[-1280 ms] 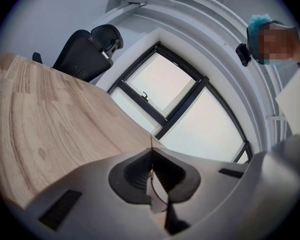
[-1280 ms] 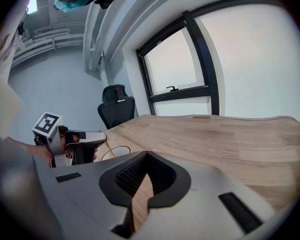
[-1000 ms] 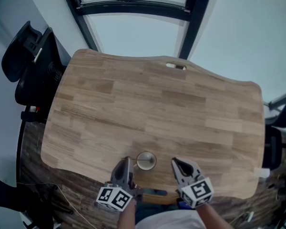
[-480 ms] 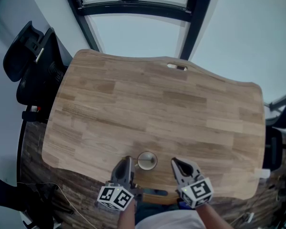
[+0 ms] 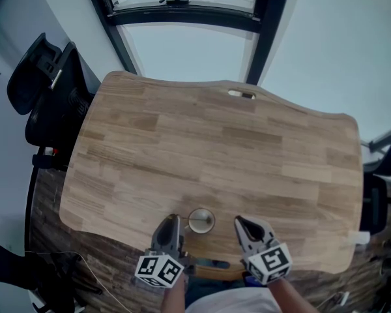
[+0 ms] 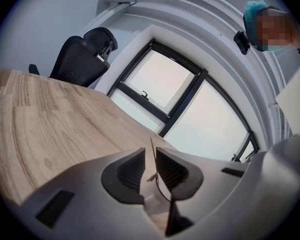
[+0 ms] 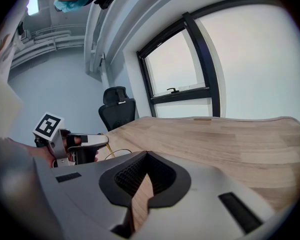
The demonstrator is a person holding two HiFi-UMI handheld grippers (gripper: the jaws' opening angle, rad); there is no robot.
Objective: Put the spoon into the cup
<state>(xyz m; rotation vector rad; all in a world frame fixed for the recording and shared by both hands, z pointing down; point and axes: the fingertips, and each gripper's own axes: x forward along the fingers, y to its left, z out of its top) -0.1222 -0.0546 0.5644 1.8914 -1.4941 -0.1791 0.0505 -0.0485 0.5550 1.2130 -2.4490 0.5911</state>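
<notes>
Our left gripper [image 5: 171, 220] was opening its jaws, the spoon [image 6: 151, 141] handle upright between them, beside the cup [image 5: 200, 220] at the table's [image 5: 215, 142] near edge. Our right gripper [image 7: 146, 155] stayed closed and empty.

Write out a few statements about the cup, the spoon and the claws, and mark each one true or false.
1. The cup stands near the table's front edge, between the two claws. True.
2. The right claw holds the spoon. False: it is empty. The spoon is between the jaws of the left claw, which are opening.
3. The cup lies tipped on its side. False: it stands upright.
4. A black office chair stands off the table's left side. True.
</notes>
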